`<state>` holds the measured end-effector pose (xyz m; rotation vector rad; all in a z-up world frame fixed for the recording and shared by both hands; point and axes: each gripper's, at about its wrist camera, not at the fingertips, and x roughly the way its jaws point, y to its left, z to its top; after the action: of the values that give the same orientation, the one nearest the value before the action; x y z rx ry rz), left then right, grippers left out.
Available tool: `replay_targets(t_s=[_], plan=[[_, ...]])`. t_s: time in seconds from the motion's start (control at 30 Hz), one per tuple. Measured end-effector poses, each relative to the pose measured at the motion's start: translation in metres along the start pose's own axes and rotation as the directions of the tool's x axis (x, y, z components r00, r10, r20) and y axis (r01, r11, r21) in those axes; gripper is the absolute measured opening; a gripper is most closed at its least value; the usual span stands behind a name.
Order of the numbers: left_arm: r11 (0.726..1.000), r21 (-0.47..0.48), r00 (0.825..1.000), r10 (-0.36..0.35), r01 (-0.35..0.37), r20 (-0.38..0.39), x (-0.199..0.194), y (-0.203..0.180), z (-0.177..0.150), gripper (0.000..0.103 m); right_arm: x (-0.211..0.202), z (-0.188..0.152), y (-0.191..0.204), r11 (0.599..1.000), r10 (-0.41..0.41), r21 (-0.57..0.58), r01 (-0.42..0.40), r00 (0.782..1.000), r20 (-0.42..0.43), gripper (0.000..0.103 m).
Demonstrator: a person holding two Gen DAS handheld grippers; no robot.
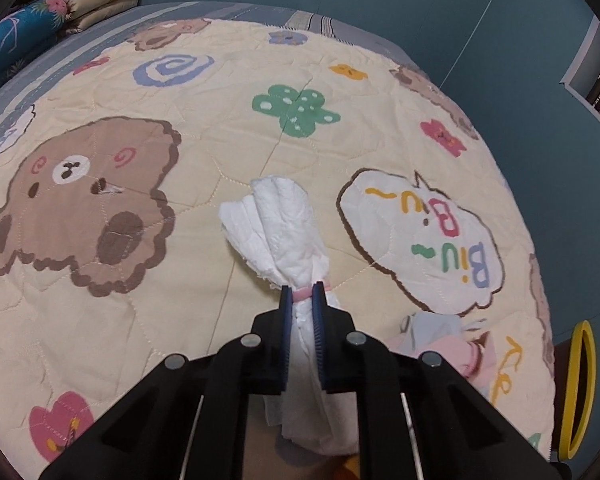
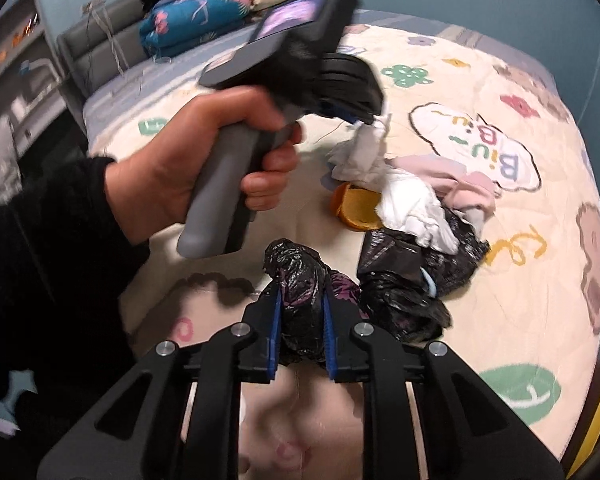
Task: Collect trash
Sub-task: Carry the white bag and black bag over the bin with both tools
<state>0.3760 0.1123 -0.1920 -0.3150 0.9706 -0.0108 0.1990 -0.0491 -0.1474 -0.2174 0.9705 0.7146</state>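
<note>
My left gripper [image 1: 301,290] is shut on a crumpled white tissue [image 1: 278,226] and holds it above the cartoon quilt [image 1: 220,128]. In the right wrist view the same gripper [image 2: 364,120] hangs over the trash pile with the tissue [image 2: 360,152] dangling from it. My right gripper [image 2: 300,300] is shut on a bunched edge of a black trash bag [image 2: 412,264] that lies on the quilt. White tissue [image 2: 412,204] sticks out of the bag, beside an orange peel [image 2: 354,206] and pink-and-grey crumpled paper [image 2: 460,184].
Folded blankets and pillows [image 2: 196,20] are stacked at the bed's head. A yellow ring-shaped rim [image 1: 578,392] shows past the bed's right edge. Pink and pale scraps [image 1: 448,340] lie on the quilt to the right of my left gripper.
</note>
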Motion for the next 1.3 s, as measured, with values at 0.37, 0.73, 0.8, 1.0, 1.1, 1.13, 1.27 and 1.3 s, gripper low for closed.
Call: replay_targets(t_s=[0.37,0.73,0.8,1.0,1.1,1.13,1.27,1.3], plan=[[0.999,-0.015,0.997,-0.03,0.031,0.073,-0.083,0.002,-0.02,0.009,-0.084,-0.015,-0.064,0.924,0.193,0.307,-0.228,0.971,0.141,0.017],[0.995,0.005,0.983,-0.101,0.102,0.151,-0.172,-0.02,-0.087,0.009,-0.13,-0.056,-0.103,0.796,0.245,0.479,-0.371,0.92,0.306,0.017],[0.994,0.018,0.982,-0.113,0.111,0.153,-0.179,-0.029,-0.095,0.009,-0.137,-0.06,-0.106,0.787,0.238,0.489,-0.377,0.916,0.323,0.017],[0.983,0.07,0.973,-0.181,0.172,0.141,-0.194,-0.062,-0.118,0.009,-0.159,-0.076,-0.12,0.778,0.208,0.494,-0.387,0.902,0.379,0.017],[0.978,0.103,0.972,-0.194,0.182,0.129,-0.196,-0.079,-0.125,0.009,-0.169,-0.082,-0.125,0.78,0.191,0.489,-0.392,0.892,0.41,0.017],[0.977,0.11,0.972,-0.197,0.184,0.125,-0.196,-0.084,-0.127,0.009,-0.174,-0.085,-0.128,0.778,0.183,0.49,-0.393,0.888,0.422,0.017],[0.968,0.166,0.97,-0.211,0.189,0.123,-0.201,-0.107,-0.133,0.009,-0.191,-0.09,-0.138,0.781,0.141,0.496,-0.379,0.881,0.452,0.017],[0.963,0.184,0.968,-0.219,0.195,0.121,-0.203,-0.114,-0.134,0.009,-0.195,-0.091,-0.14,0.783,0.13,0.497,-0.374,0.88,0.457,0.017]])
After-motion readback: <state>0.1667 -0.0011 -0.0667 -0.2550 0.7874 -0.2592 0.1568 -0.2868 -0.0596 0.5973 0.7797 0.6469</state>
